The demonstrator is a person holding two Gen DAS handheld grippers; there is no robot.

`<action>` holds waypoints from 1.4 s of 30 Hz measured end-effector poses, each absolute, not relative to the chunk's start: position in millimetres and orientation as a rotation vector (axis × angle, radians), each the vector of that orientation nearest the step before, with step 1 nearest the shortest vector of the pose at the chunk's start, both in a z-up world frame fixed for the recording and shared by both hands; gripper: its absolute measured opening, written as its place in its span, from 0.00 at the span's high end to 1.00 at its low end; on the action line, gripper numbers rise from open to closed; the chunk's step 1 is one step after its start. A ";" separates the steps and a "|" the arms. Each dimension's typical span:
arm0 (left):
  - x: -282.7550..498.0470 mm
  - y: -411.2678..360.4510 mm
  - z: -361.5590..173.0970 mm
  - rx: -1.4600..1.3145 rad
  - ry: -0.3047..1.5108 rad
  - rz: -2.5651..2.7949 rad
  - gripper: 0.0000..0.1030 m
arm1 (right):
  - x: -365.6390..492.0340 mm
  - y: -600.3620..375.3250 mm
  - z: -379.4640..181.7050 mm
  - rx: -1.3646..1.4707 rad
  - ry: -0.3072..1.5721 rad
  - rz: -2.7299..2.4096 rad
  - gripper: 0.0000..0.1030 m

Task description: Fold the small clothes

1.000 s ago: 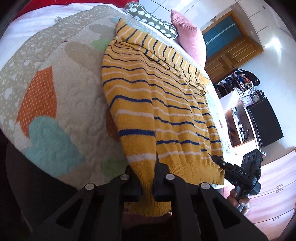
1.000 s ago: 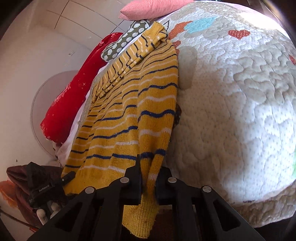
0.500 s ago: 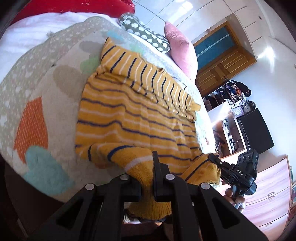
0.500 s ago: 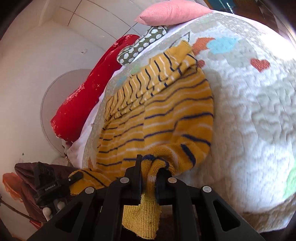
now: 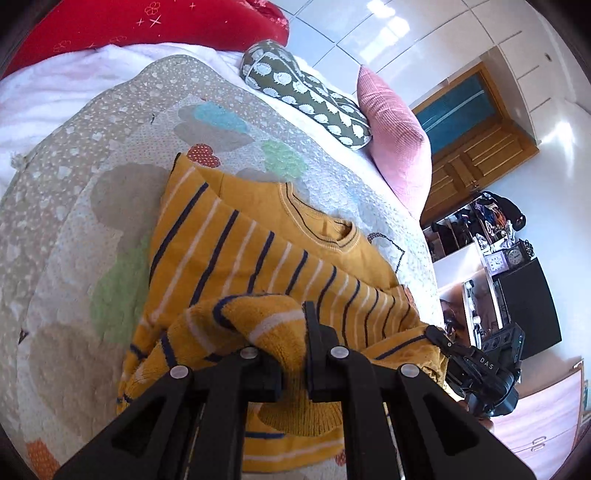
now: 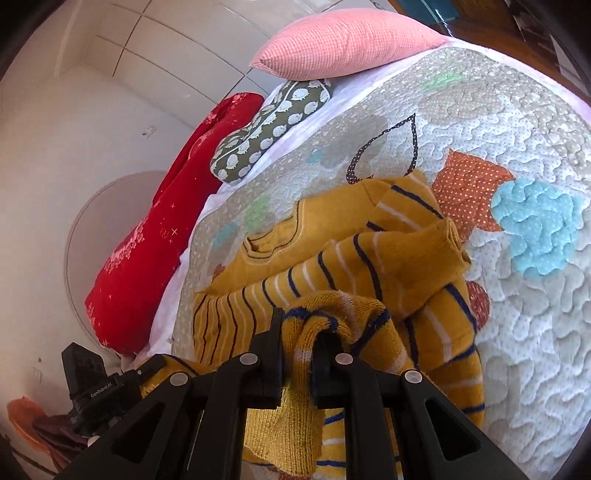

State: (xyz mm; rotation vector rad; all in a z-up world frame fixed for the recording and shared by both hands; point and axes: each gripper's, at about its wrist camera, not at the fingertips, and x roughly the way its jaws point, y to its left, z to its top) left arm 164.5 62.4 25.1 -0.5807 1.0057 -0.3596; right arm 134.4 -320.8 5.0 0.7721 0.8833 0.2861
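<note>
A yellow knit sweater (image 5: 236, 254) with navy and white stripes lies on the quilted bed cover (image 5: 66, 229), neck end away from me. My left gripper (image 5: 293, 350) is shut on one hem corner of the sweater, lifted and carried over the body toward the collar (image 5: 332, 236). My right gripper (image 6: 297, 339) is shut on the other hem corner of the sweater (image 6: 332, 277), also raised over the body. The right gripper shows in the left wrist view (image 5: 480, 365), and the left gripper shows in the right wrist view (image 6: 107, 387).
A pink pillow (image 5: 395, 133), a green patterned bolster (image 5: 306, 96) and a red cushion (image 5: 140, 26) lie at the head of the bed. A wooden door (image 5: 476, 122) and dark cabinet (image 5: 532, 306) stand off to the right. The quilt (image 6: 517, 332) stretches to the right of the sweater.
Both grippers have lifted the hem off the bed edge and carried it forward over the sweater toward the collar. The bottom half now doubles over the top half.
</note>
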 end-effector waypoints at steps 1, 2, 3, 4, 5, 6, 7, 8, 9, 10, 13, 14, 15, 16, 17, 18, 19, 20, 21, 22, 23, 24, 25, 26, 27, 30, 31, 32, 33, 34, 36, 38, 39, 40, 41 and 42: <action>176.8 61.3 20.8 -0.584 1.015 -0.355 0.92 | 145.8 -323.9 -0.7 0.802 0.892 0.290 0.88; 186.6 60.8 16.6 -0.586 1.019 -0.349 0.92 | 156.9 -326.7 -7.1 0.831 0.902 0.288 0.86; 194.6 61.3 12.4 -0.590 1.023 -0.343 0.91 | 166.6 -329.7 -13.5 0.861 0.915 0.271 0.86; 203.7 62.0 8.1 -0.605 1.034 -0.342 0.91 | 175.7 -333.0 -20.4 0.896 0.926 0.254 0.84; 211.8 63.9 4.3 -0.627 1.044 -0.343 0.91 | 184.5 -335.8 -27.4 0.931 0.935 0.247 0.81; 218.8 67.3 0.1 -0.664 1.052 -0.349 0.91 | 191.9 -338.5 -32.7 0.957 0.941 0.240 0.76; 225.8 71.8 -4.2 -0.710 1.059 -0.358 0.88 | 198.1 -341.3 -36.5 0.982 0.940 0.234 0.74; 232.2 77.1 -8.3 -0.759 1.064 -0.372 0.82 | 203.4 -344.0 -39.7 1.012 0.932 0.236 0.68; 238.2 83.4 -11.6 -0.812 1.060 -0.387 0.80 | 208.0 -346.6 -42.0 1.042 0.923 0.247 0.61; 241.5 89.6 -13.7 -0.858 1.052 -0.393 0.79 | 211.5 -349.1 -43.6 1.069 0.913 0.255 0.57; 246.7 103.6 -13.1 -0.929 1.038 -0.388 0.78 | 217.2 -355.6 -41.5 1.101 0.875 0.220 0.53; 247.0 106.2 -10.4 -0.932 1.035 -0.386 0.78 | 217.9 -358.0 -38.4 1.091 0.865 0.208 0.51; 245.7 108.1 -6.2 -0.924 1.029 -0.385 0.77 | 218.1 -359.2 -33.7 1.075 0.854 0.194 0.50; 243.7 109.6 -1.6 -0.916 1.021 -0.387 0.76 | 216.6 -360.8 -28.1 1.052 0.845 0.182 0.50; 243.1 111.4 2.9 -0.914 1.012 -0.392 0.74 | 213.9 -362.7 -21.2 1.025 0.830 0.175 0.49; 241.3 113.4 7.9 -0.913 1.002 -0.394 0.72 | 210.0 -365.3 -13.9 0.999 0.811 0.166 0.48; 240.2 116.6 12.2 -0.914 0.990 -0.390 0.67 | 206.3 -367.6 -6.1 0.969 0.794 0.148 0.46; 238.2 121.3 18.0 -0.913 0.964 -0.373 0.56 | 201.6 -369.6 2.0 0.936 0.777 0.125 0.46; 238.5 125.5 23.8 -0.913 0.935 -0.354 0.52 | 197.4 -371.0 9.0 0.905 0.763 0.108 0.44; 237.9 130.8 29.6 -0.918 0.908 -0.346 0.48 | 193.9 -371.6 14.6 0.870 0.759 0.094 0.44; 238.8 136.4 34.0 -0.929 0.892 -0.347 0.48 | 191.1 -369.6 19.4 0.831 0.762 0.086 0.44; 238.8 139.9 37.9 -0.936 0.881 -0.349 0.48 | 188.9 -365.9 23.2 0.792 0.765 0.088 0.44; 237.6 140.2 42.0 -0.925 0.875 -0.348 0.48 | 187.7 -360.2 25.4 0.756 0.772 0.099 0.44; 235.6 137.2 45.7 -0.891 0.877 -0.345 0.48 | 187.9 -352.9 27.0 0.721 0.784 0.117 0.44; 234.8 128.7 49.1 -0.833 0.887 -0.345 0.48 | 187.4 -345.4 26.4 0.690 0.794 0.138 0.44; 234.2 89.3 47.5 -0.630 0.938 -0.376 0.48 | 196.9 -311.8 23.3 0.586 0.821 0.199 0.45; 233.6 74.1 43.0 -0.568 0.957 -0.398 0.48 | 200.3 -300.3 20.1 0.558 0.837 0.225 0.45; 234.6 59.8 36.4 -0.506 0.978 -0.419 0.48 | 203.9 -288.6 14.7 0.533 0.860 0.253 0.45; 238.4 45.7 29.1 -0.439 1.000 -0.428 0.48 | 209.8 -277.7 9.4 0.497 0.885 0.266 0.45; 241.2 36.2 21.2 -0.376 1.013 -0.412 0.48 | 215.8 -268.7 4.0 0.438 0.904 0.249 0.45; 251.1 30.2 4.1 -0.274 1.030 -0.332 0.48 | 228.0 -261.3 -9.5 0.298 0.934 0.160 0.45; 266.9 46.5 -17.2 -0.289 1.061 -0.242 0.56 | 238.4 -275.1 -26.7 0.269 0.963 0.076 0.48; 274.3 61.7 -28.0 -0.346 1.078 -0.220 0.62 | 241.4 -287.4 -34.0 0.300 0.969 0.054 0.53; 280.0 79.0 -37.2 -0.423 1.082 -0.205 0.77 | 242.0 -301.2 -39.0 0.349 0.963 0.045 0.57; 283.1 95.6 -44.3 -0.501 1.080 -0.205 0.88 | 241.1 -314.2 -42.0 0.409 0.949 0.042 0.59; 284.8 110.1 -50.1 -0.572 1.079 -0.208 0.90 | 240.1 -326.6 -44.5 0.477 0.937 0.043 0.64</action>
